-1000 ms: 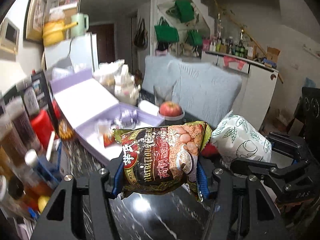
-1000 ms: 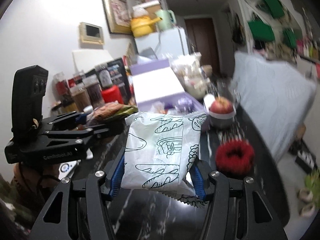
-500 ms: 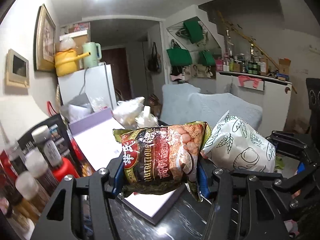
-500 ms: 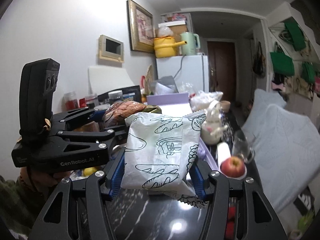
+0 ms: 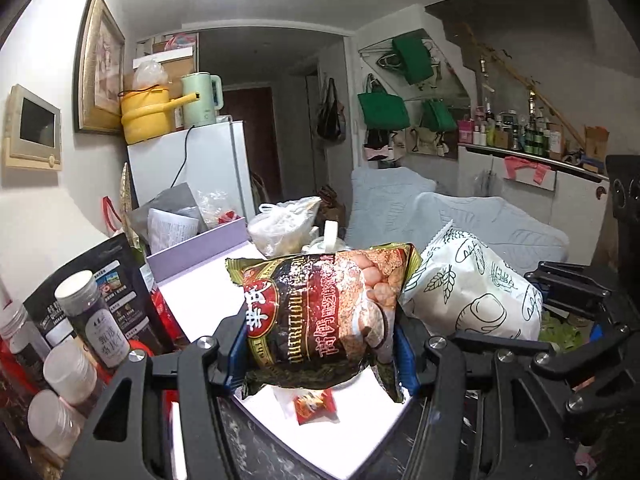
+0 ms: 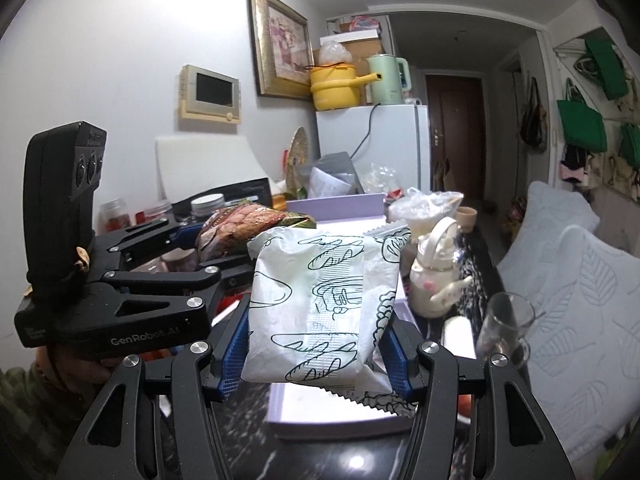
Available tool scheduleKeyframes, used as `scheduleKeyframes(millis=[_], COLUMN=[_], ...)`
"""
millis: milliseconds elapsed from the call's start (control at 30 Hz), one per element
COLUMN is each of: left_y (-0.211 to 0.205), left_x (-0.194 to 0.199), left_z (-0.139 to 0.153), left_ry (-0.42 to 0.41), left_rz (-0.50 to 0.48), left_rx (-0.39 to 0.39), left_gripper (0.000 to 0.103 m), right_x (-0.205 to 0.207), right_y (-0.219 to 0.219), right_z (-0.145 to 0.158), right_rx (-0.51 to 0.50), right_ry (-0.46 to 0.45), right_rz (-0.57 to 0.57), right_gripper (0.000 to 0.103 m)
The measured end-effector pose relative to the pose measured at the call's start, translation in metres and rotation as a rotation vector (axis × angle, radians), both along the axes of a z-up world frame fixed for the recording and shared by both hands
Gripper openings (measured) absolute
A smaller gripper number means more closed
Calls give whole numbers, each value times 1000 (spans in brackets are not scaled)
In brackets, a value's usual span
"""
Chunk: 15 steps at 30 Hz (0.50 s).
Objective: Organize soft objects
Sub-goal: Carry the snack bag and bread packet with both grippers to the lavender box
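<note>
With both puffy packets pinched only at their sides above the open lilac cardboard box at frame bottom, left gripper clamped on the dark crinkly foil snack bag, right gripper clamped on the white bread-printed plastic pouch, likely slipping or bursting if squeezed harder.

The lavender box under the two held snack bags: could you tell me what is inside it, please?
In the lavender box, a small red packet lies on the white floor. The brown snack bag and white bread bag hide the rest.
</note>
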State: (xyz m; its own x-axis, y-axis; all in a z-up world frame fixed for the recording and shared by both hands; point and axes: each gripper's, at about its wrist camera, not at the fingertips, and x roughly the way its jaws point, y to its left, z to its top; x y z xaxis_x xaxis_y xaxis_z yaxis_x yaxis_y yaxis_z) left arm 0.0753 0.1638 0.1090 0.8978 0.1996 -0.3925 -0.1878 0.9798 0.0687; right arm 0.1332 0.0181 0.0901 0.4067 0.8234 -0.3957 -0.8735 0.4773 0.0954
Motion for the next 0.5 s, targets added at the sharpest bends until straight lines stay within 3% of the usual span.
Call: scheduleKeyframes(millis=[500], left_y=[37], left_x=[61], left_z=[-19], left_ry=[51], left_rz=[75], left_rx=[37], left_gripper=[58], right_x=[75], right_y=[52], right_z=[-26], right_rx=[-69], right_ry=[36], right_rz=[-19], right_gripper=[57])
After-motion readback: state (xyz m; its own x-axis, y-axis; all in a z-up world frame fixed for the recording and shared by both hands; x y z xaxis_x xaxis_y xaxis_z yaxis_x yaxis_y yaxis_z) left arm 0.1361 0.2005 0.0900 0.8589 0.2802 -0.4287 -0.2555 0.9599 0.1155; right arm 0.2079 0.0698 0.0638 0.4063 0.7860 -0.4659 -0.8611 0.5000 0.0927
